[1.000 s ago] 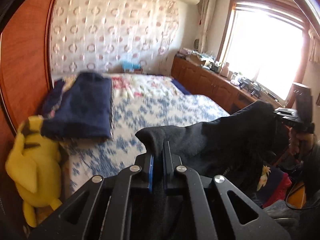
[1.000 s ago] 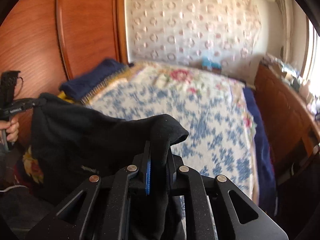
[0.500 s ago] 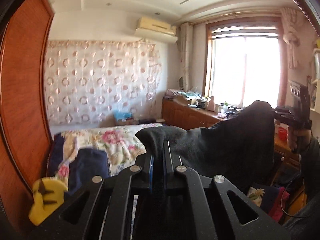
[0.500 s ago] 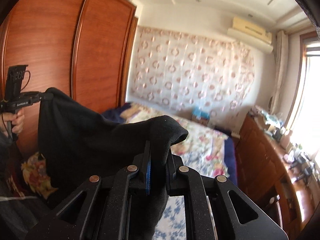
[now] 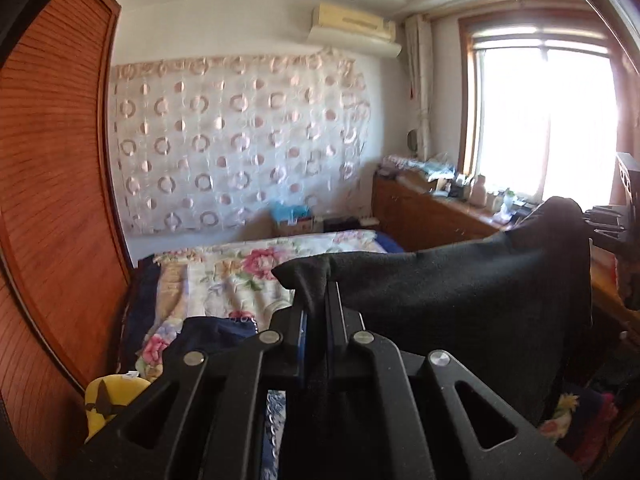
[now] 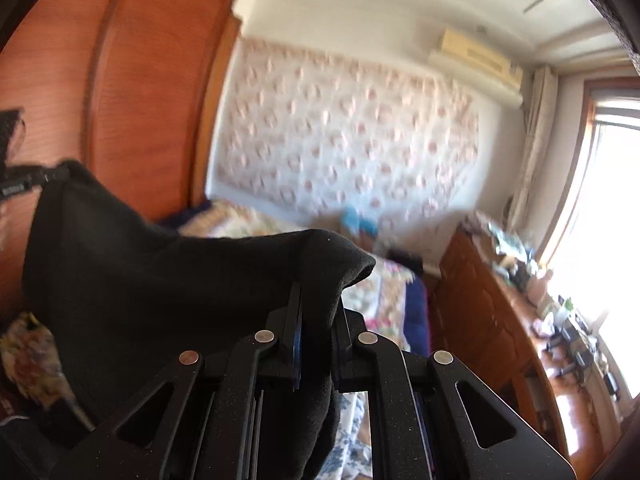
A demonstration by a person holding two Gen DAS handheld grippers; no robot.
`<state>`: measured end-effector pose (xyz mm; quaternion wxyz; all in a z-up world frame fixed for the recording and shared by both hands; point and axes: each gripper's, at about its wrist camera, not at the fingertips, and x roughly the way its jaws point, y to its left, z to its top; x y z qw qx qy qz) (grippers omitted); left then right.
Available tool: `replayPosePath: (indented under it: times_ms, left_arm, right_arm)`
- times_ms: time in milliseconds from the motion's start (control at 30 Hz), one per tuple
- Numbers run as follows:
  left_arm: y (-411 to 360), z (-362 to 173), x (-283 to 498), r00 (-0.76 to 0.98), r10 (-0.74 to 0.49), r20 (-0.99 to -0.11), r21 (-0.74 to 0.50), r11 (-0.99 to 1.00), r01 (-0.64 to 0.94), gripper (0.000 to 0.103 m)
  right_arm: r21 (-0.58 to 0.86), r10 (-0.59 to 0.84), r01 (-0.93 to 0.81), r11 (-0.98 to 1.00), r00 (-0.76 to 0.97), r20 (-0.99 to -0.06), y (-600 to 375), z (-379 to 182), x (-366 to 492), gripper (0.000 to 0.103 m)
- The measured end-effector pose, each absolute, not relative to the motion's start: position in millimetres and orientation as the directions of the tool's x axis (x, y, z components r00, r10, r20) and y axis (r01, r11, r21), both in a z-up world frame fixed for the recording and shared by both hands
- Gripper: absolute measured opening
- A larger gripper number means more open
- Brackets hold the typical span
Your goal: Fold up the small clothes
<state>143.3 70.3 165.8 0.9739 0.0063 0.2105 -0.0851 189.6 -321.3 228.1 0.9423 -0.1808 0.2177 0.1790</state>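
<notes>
A black garment (image 5: 460,292) hangs stretched in the air between my two grippers, above the near end of the bed. My left gripper (image 5: 318,304) is shut on one top corner of it. My right gripper (image 6: 316,312) is shut on the other top corner (image 6: 224,280). In the left wrist view the right gripper (image 5: 608,220) shows at the far right edge, holding the cloth. In the right wrist view the left gripper (image 6: 28,178) shows at the far left edge. The lower part of the garment is hidden behind the gripper bodies.
A bed with a floral cover (image 5: 240,272) lies ahead. A folded dark blue cloth (image 5: 216,332) and a yellow plush toy (image 5: 108,396) lie at its left. A wooden wardrobe (image 5: 52,200) stands left, a low cabinet (image 5: 432,216) under the window right.
Both grippers have risen with the black garment and now point more level, toward the far wall instead of down at the bed. Their hold on the cloth is unchanged.
</notes>
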Motion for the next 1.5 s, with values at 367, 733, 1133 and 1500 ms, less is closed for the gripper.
replayPosePath:
  times_ms: [367,733,1133,1500]
  left_arm:
    - [57.3,6.1,224.3,0.731,-0.146,-0.666,-0.057,0.988,0.145,0.040]
    - [46.8,-23.0,182.3,0.683,-0.191,-0.705,-0.085,0.979,0.186,0.041]
    - [34.0,-93.0,170.4,0.586,-0.197,-0.786,-0.103,0.976,0.190,0.041]
    - [23.2,-113.2,167.2,0.600,-0.135,-0.788,-0.039,0.985,0.170,0.042]
  right_arm:
    - [-0.107,0.086,-0.234,0.966,0.683,-0.725,-330.7,6.7,336.3,0.031]
    - [0.035,0.217,-0.285,0.958,0.640,-0.737,-343.6,-26.9,279.4,0.032]
    - [0.239,0.339,-0.245,0.939,0.563,-0.754,-373.2,-73.1,246.0,0.032]
    - [0.272,0.393,-0.296,0.916,0.521,-0.758,-348.1,-74.0,232.3,0.032]
